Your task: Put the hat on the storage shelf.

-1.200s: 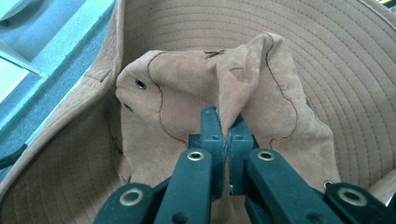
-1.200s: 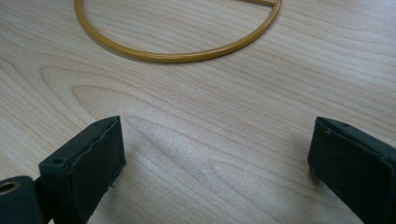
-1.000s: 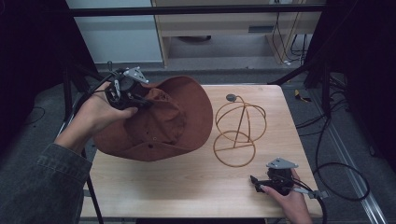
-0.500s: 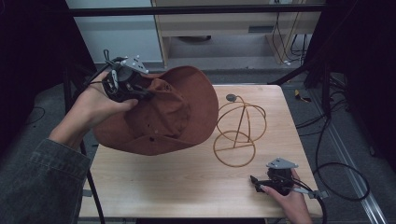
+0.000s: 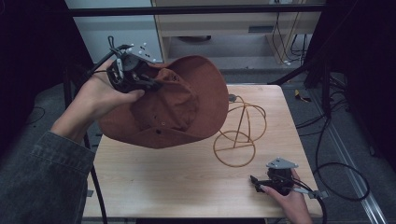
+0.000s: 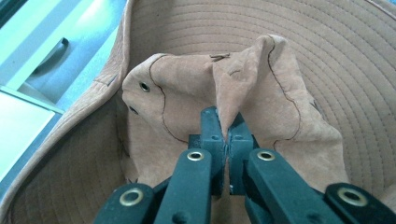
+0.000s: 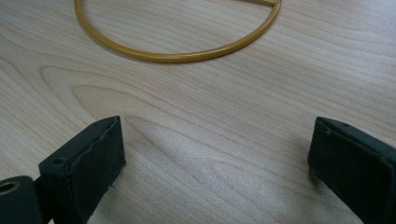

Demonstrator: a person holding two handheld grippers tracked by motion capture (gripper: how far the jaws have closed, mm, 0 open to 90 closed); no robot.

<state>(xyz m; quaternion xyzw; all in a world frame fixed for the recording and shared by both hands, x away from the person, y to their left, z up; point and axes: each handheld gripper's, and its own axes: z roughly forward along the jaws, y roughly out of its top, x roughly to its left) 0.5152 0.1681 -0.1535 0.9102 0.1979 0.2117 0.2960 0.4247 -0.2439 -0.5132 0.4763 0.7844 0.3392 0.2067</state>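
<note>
A rust-brown brimmed hat (image 5: 182, 105) hangs tilted above the left part of the wooden table (image 5: 154, 186). My left gripper (image 5: 154, 84) is shut on a fold of its crown; in the left gripper view the jaws (image 6: 224, 140) pinch that fold of the hat (image 6: 261, 84), with the stitched brim behind. A golden wire hat stand (image 5: 240, 128) rises upright to the hat's right, its upper part partly hidden by the brim. My right gripper (image 5: 256, 183) rests low at the table's front right, open, with bare wood between its jaws (image 7: 215, 154). The stand's base ring (image 7: 177, 46) lies just ahead.
Black cables (image 5: 336, 172) trail over the floor to the right of the table. A pale cabinet (image 5: 116, 28) and a wooden shelf unit (image 5: 219, 23) stand behind the table. Dark frame poles (image 5: 308, 65) flank the table's far right corner.
My left hand has lifted the hat off the table and tipped it up, brim swinging toward the stand. The right gripper has stayed where it was.
</note>
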